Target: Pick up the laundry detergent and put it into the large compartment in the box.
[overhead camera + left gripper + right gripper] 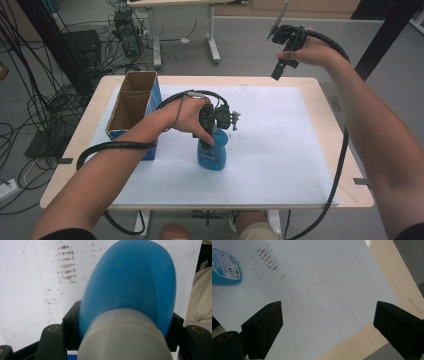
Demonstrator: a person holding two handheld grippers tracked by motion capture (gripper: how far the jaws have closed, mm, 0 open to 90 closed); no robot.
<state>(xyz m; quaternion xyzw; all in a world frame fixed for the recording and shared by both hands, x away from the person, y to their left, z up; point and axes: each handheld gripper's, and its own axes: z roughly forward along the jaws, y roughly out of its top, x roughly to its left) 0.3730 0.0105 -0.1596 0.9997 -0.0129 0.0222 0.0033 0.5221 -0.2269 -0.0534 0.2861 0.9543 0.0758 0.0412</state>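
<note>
Your left hand-held gripper (216, 131) clamps the blue bottle (212, 152) mid-surface, its cap hidden under your hand. Your right hand-held gripper (283, 50), at 1 o'clock, gapes wide, holding nothing.

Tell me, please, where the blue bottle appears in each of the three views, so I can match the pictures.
High view: the blue bottle stands upright at the middle of the white mat, under the left gripper.
Left gripper view: it fills the centre, blue body between the jaws, pale cap nearest the camera.
Right gripper view: its labelled body sits at the upper left edge.
Shared landmark: the brown smudge marks on the white mat, beside the bottle.
</note>
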